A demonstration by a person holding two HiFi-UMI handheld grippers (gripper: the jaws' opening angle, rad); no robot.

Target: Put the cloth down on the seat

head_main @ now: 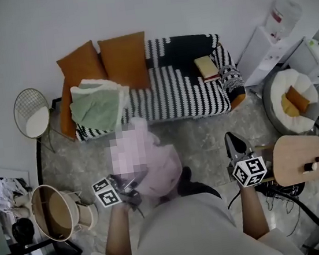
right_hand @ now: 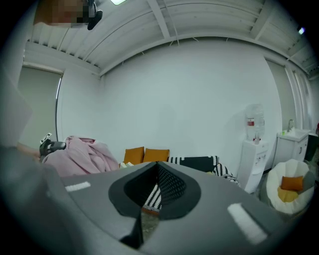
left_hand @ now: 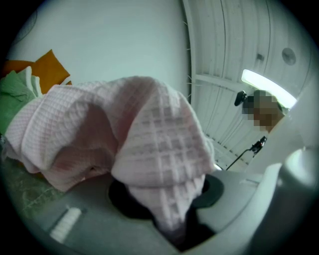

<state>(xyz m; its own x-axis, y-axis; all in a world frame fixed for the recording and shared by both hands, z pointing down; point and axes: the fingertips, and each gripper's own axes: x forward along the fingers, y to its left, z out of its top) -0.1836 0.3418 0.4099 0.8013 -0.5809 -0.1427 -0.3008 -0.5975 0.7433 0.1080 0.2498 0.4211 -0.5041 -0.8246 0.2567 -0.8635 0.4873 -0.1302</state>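
A pink waffle-weave cloth (head_main: pixel 162 167) hangs bunched in front of me, with my left gripper (head_main: pixel 131 196) shut on it. In the left gripper view the cloth (left_hand: pixel 149 144) drapes over both jaws and hides the fingertips of the left gripper (left_hand: pixel 167 204). The seat is a sofa under a black-and-white striped throw (head_main: pixel 173 96), about a step ahead. My right gripper (head_main: pixel 235 143) points at the sofa, shut and empty. From the right gripper view (right_hand: pixel 157 167) the cloth (right_hand: pixel 84 154) shows at the left and the sofa (right_hand: pixel 199 163) straight ahead.
On the sofa lie two orange cushions (head_main: pixel 124 58), a folded green blanket (head_main: pixel 95 106) at the left end and a book (head_main: pixel 206 66) at the right. A wire side table (head_main: pixel 32 114) and a basket (head_main: pixel 54 212) stand left; a round wooden table (head_main: pixel 296 158) and a white pouf (head_main: pixel 293 100) stand right.
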